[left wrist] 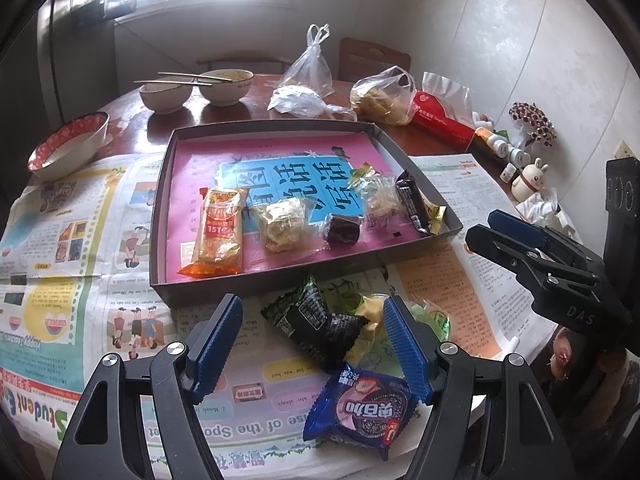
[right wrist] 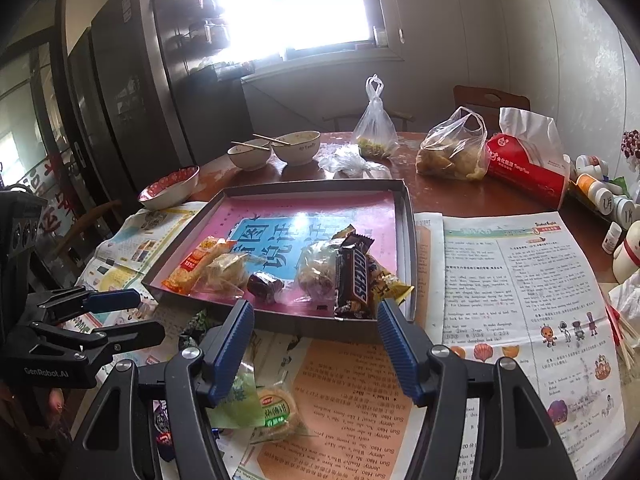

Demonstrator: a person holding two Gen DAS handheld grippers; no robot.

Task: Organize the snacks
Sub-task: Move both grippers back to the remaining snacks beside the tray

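**Snack sorting: both grippers empty, loose packets still outside the tray**

- Left gripper: blue ribbed pads apart, nothing between them. It hangs over the loose snacks just in front of the tray.
- Right gripper: pads apart, holding nothing, at the tray's near right corner.
- Black triangular packet: on the newspaper between the left pads, nearest candidate for pickup.
- Blue cookie packet: flat on the paper, below the left gripper's right-hand pad.
- Green-wrapped pastry: on the paper below the right gripper's left-hand pad, beside a pale green wrapper.
- Tray: shallow grey box with pink and blue lining. Along its near edge lie an orange cracker pack, a clear-wrapped cake, a small dark sweet, another clear-wrapped piece and a Snickers bar.

Handling advice: centre the pads across the black packet's narrow body, not a loose corner, and close gently, since the film will likely crumple and slip. Set it in the bare far half of the tray rather than on the crowded near row.

Surface: newspaper spread on a dark wooden round table.

Room: bowls with chopsticks, knotted plastic bags, a red tissue pack, small bottles, a bright window behind, a dark fridge to the left.
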